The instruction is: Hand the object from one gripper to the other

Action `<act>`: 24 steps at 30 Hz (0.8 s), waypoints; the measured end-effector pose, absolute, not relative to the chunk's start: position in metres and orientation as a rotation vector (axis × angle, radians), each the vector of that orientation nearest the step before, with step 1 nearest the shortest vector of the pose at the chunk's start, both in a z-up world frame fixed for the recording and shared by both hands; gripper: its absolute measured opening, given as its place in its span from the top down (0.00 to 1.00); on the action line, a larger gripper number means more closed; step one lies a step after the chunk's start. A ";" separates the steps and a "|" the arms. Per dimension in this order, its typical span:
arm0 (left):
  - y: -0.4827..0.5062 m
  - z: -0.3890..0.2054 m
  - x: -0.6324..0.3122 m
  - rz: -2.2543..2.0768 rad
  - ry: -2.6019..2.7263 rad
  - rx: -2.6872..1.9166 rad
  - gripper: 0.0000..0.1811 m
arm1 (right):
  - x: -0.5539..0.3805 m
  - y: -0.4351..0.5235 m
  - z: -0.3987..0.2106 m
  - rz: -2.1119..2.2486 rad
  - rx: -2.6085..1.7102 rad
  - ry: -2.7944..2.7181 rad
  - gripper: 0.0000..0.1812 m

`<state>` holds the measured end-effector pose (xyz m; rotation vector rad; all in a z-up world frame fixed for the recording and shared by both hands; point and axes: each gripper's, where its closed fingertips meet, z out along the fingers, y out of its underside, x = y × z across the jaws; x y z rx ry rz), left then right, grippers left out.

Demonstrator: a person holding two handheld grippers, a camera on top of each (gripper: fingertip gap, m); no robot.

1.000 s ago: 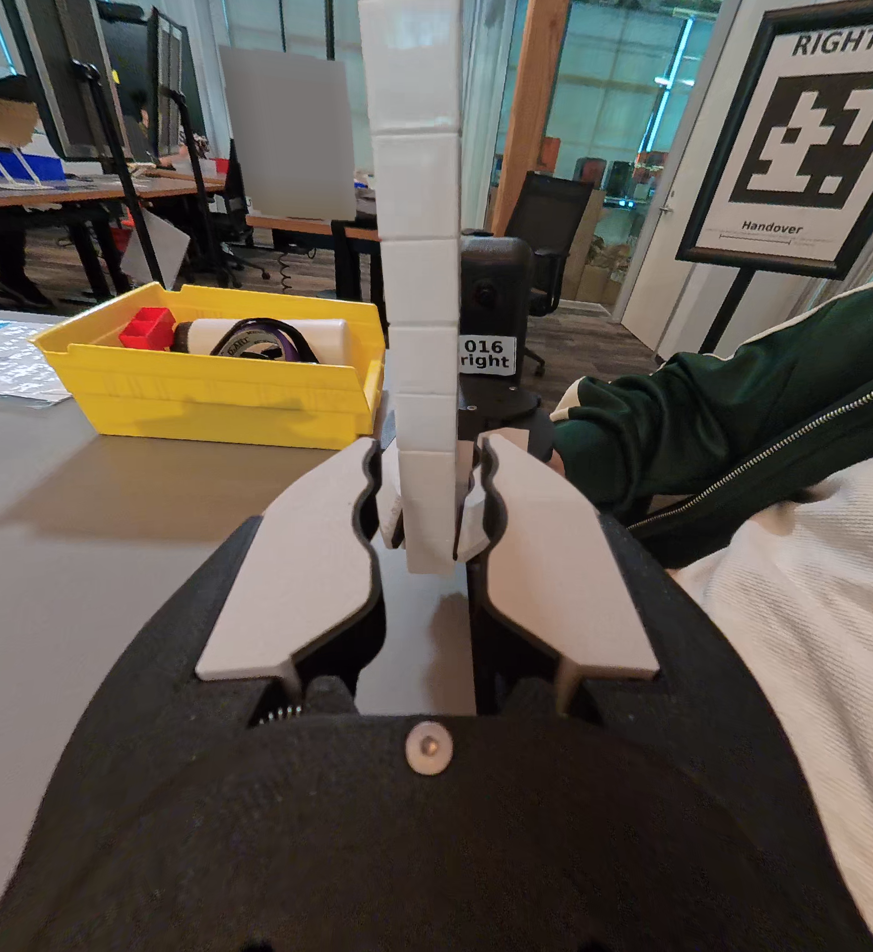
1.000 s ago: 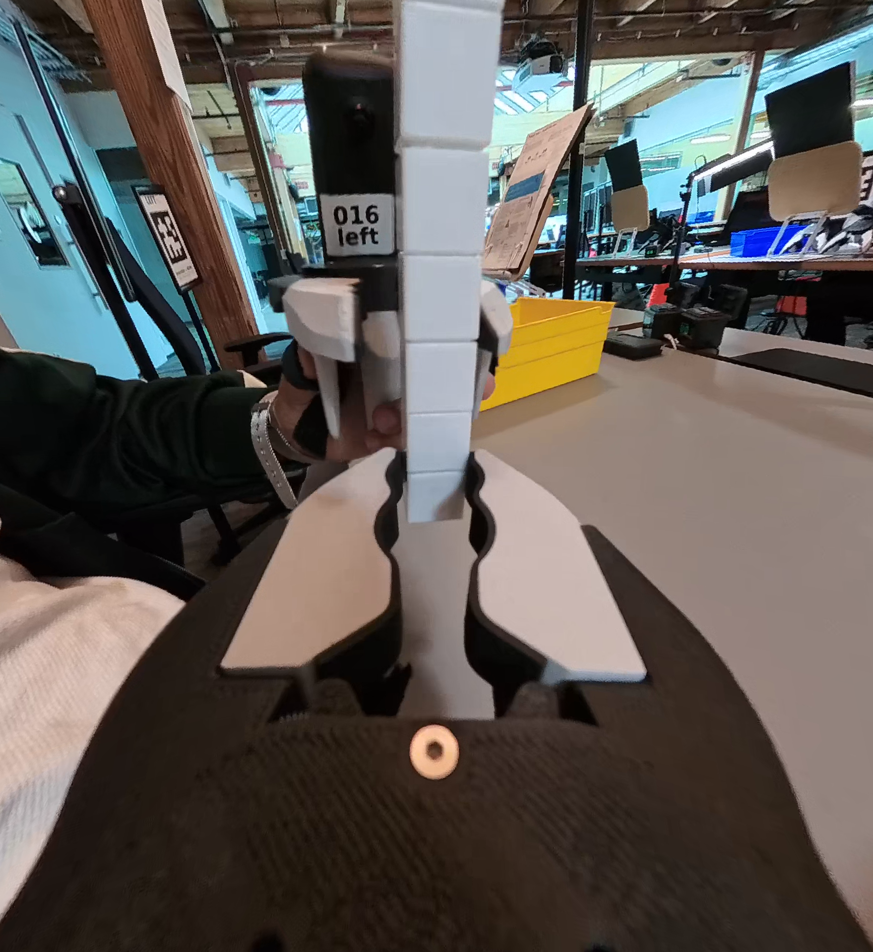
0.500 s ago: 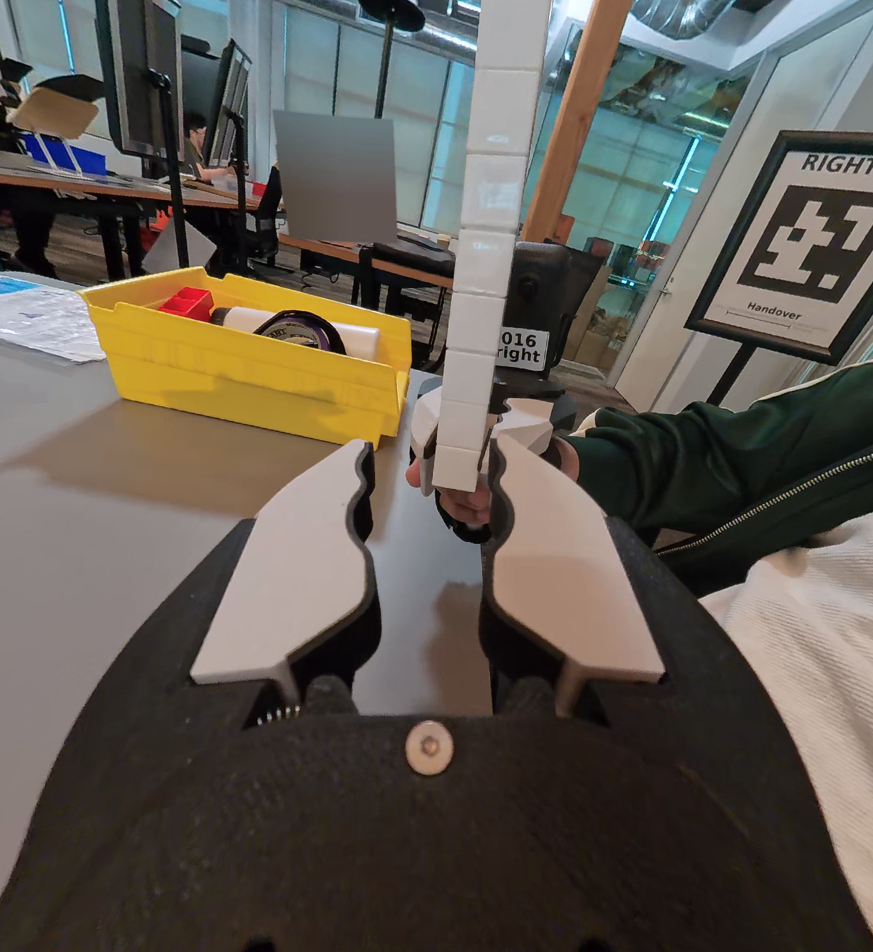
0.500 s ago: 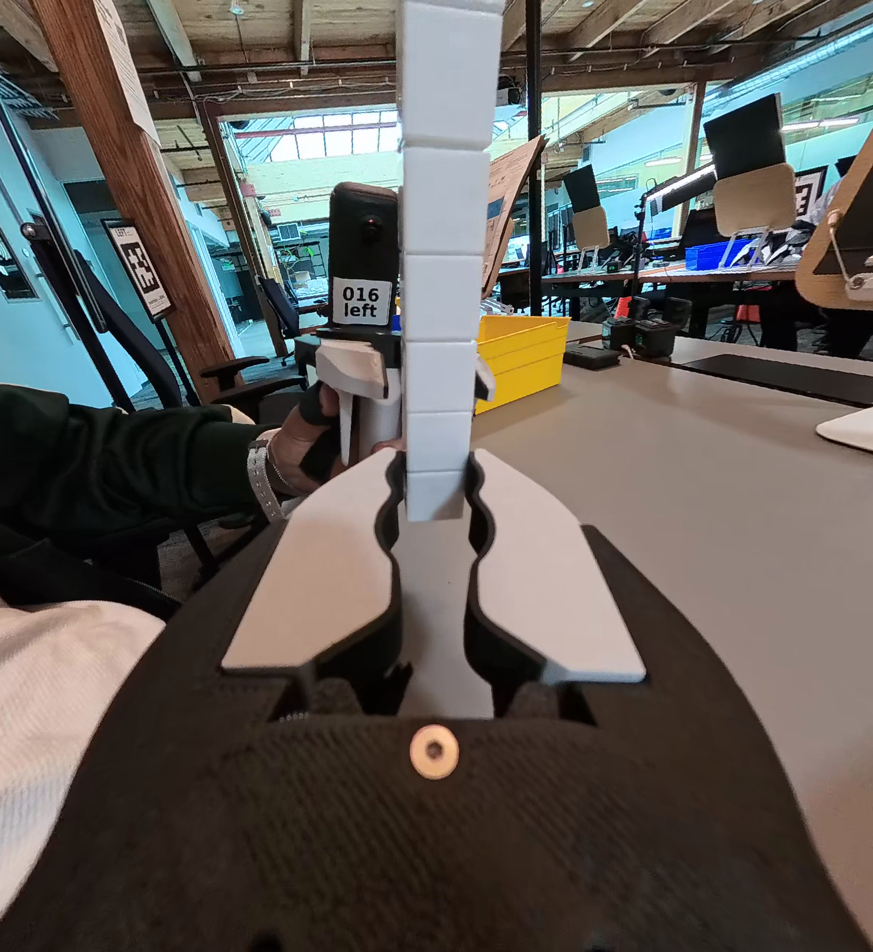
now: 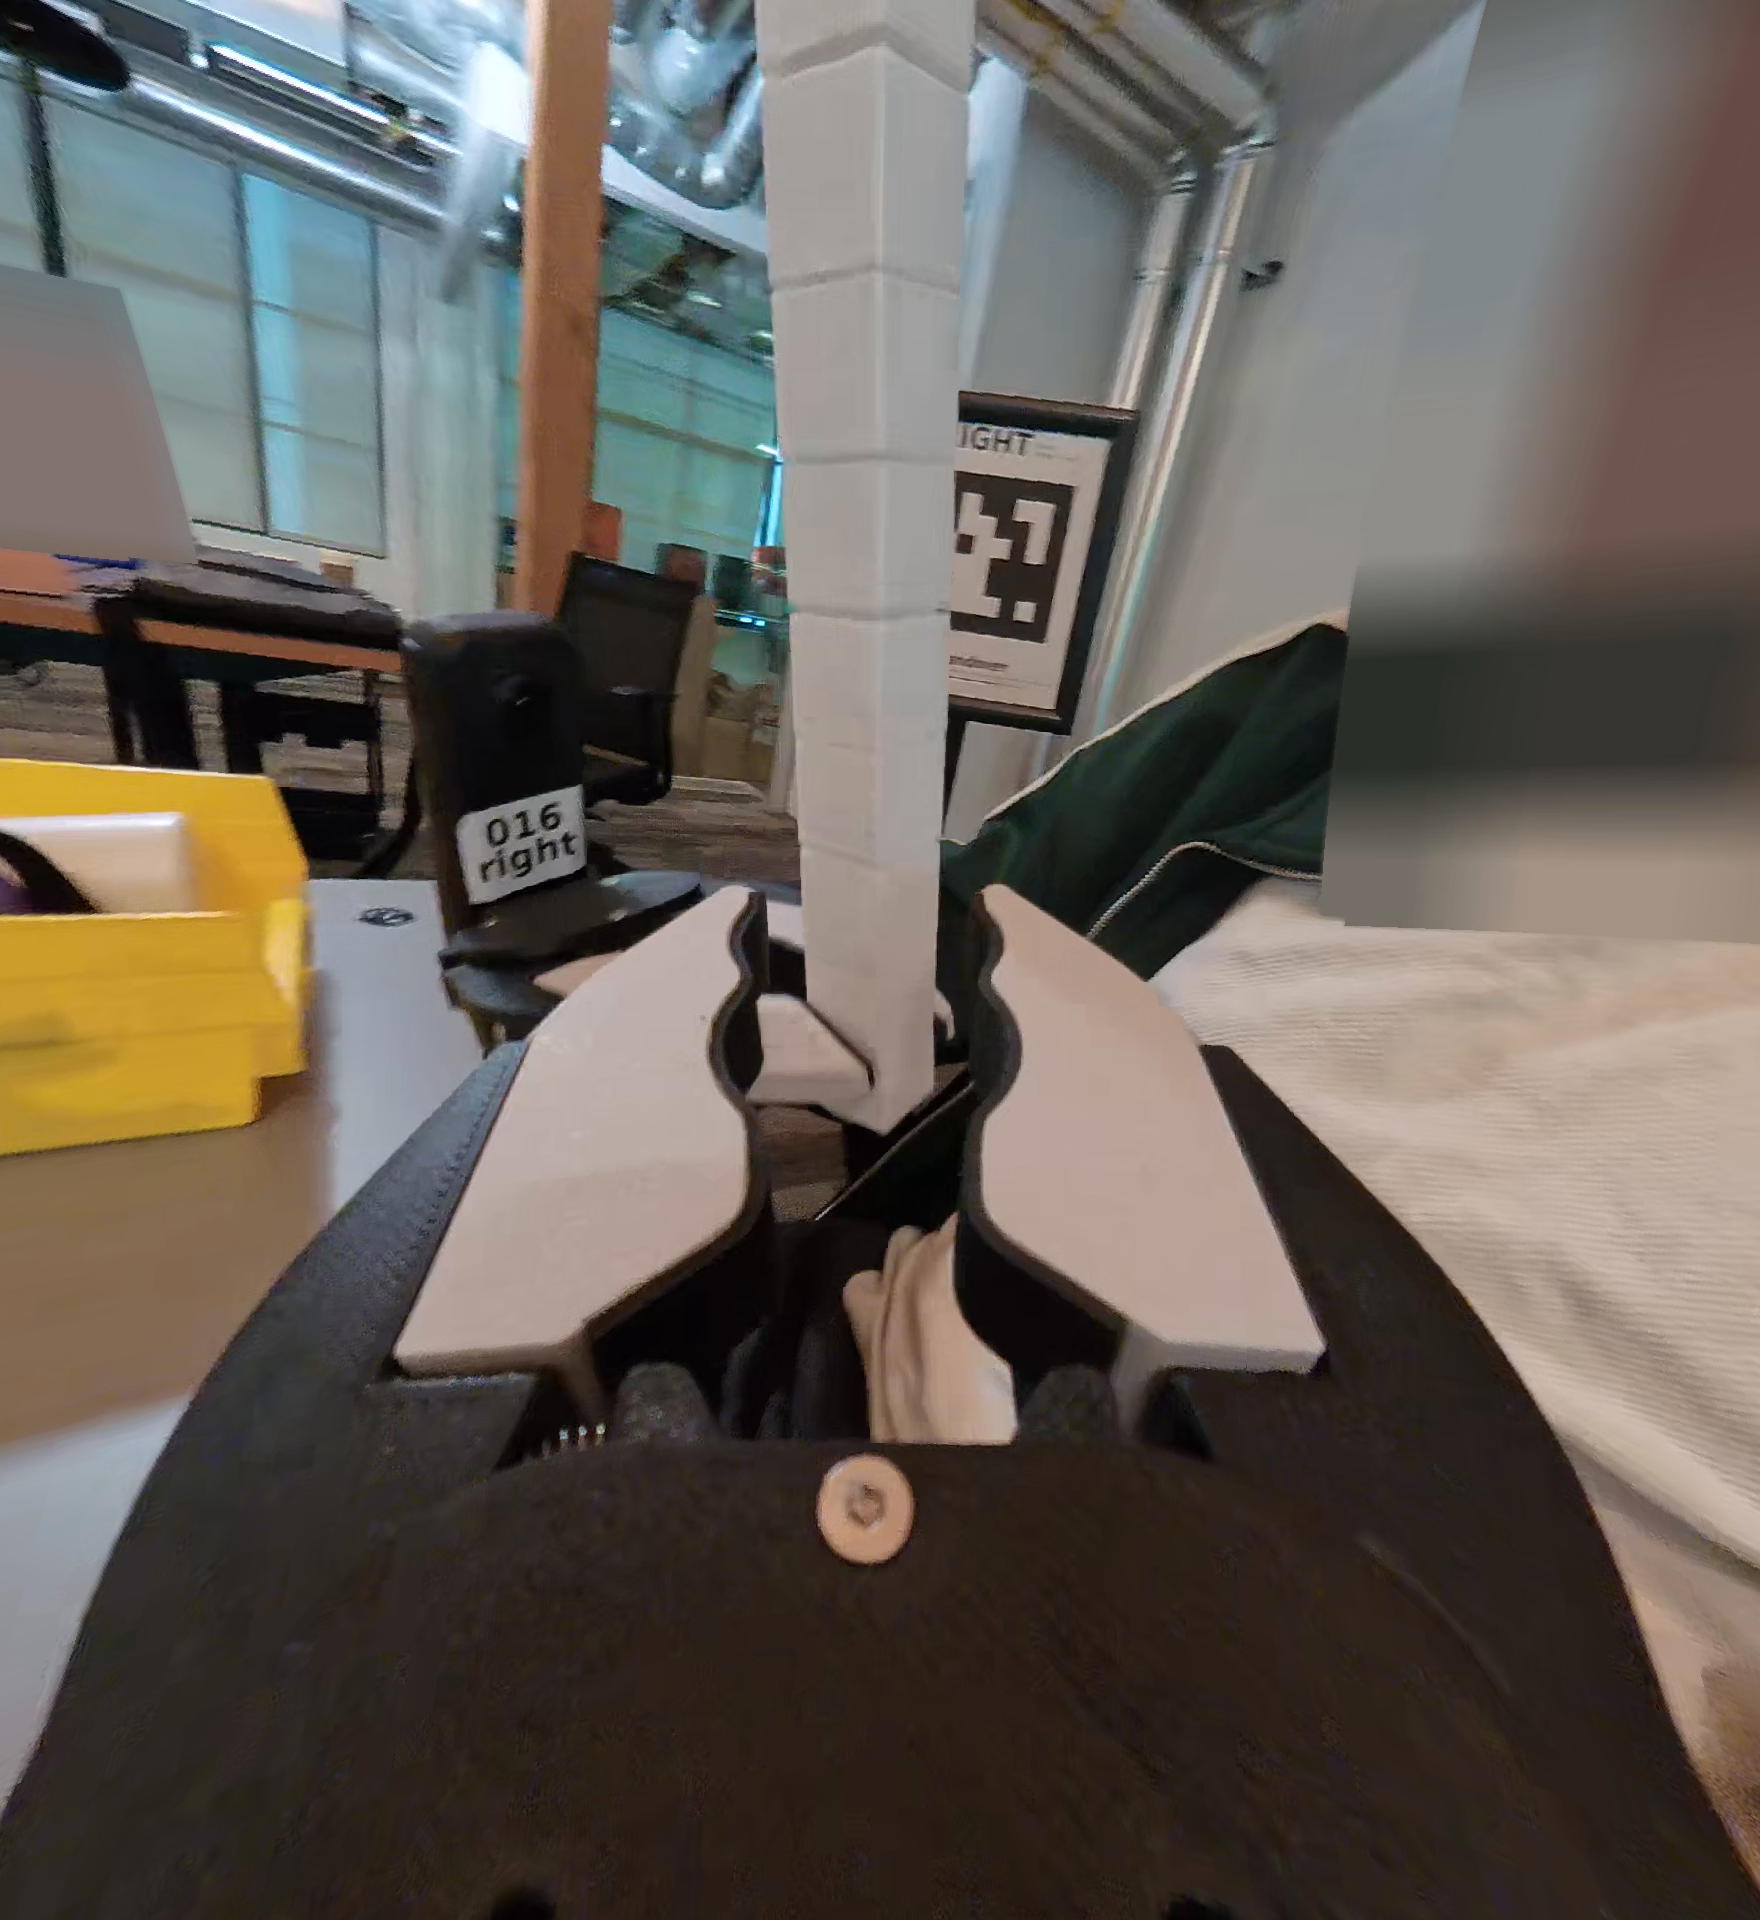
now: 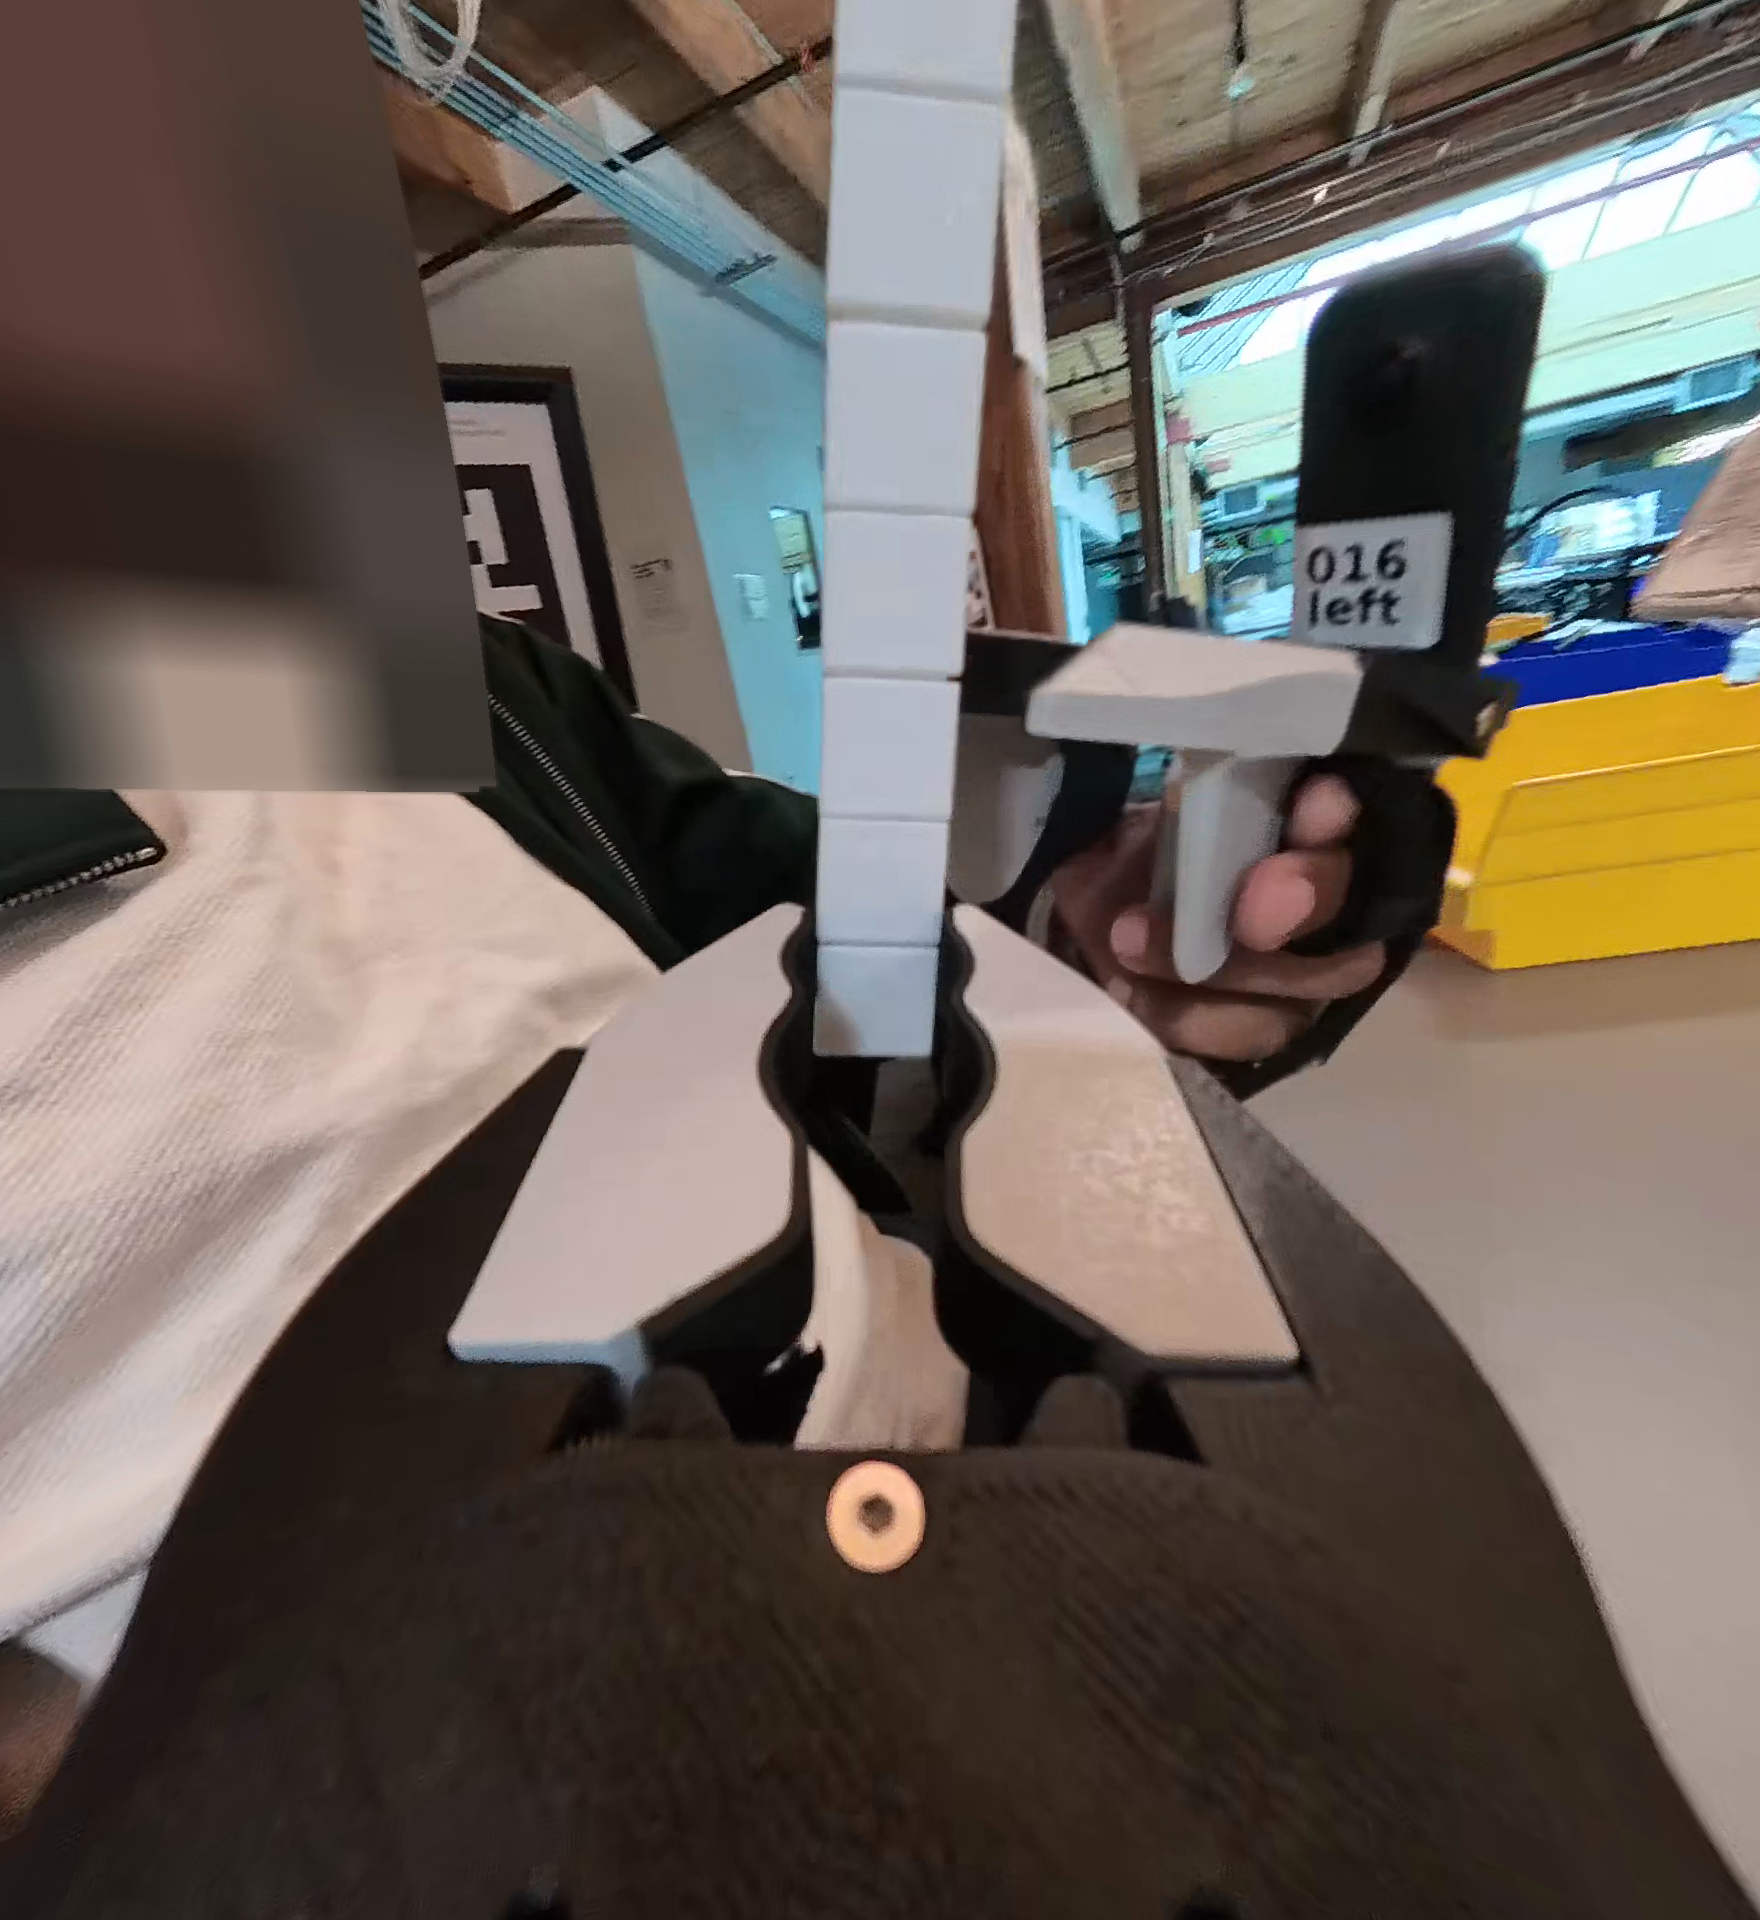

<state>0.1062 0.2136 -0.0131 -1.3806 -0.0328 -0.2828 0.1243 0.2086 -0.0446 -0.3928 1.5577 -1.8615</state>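
Right wrist view: right claw (image 6: 874, 992) clamps white block bar (image 6: 891, 582) base; left claw (image 5: 860, 997) spread, bar beyond.

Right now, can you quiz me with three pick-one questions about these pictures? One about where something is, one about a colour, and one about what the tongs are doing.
1. Where is the yellow bin?
A. on the grey table
B. on the floor
C. in the tongs

2. What colour is the block bar?
A. red
B. white
C. green

3. Which tongs grip the block bar?
A. the left tongs
B. both
C. the right tongs

Answers:
1 A: in the left wrist view the bin sits on the tabletop.
2 B: every block in it is white.
3 C: the right tongs are shut on its bottom end, while the left tongs are open, with a gap on either side of the bar.
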 end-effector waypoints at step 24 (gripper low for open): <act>0.195 -0.064 0.027 0.252 -0.436 -1.565 0.87 | -0.006 0.230 -0.034 -2.434 0.316 1.688 0.71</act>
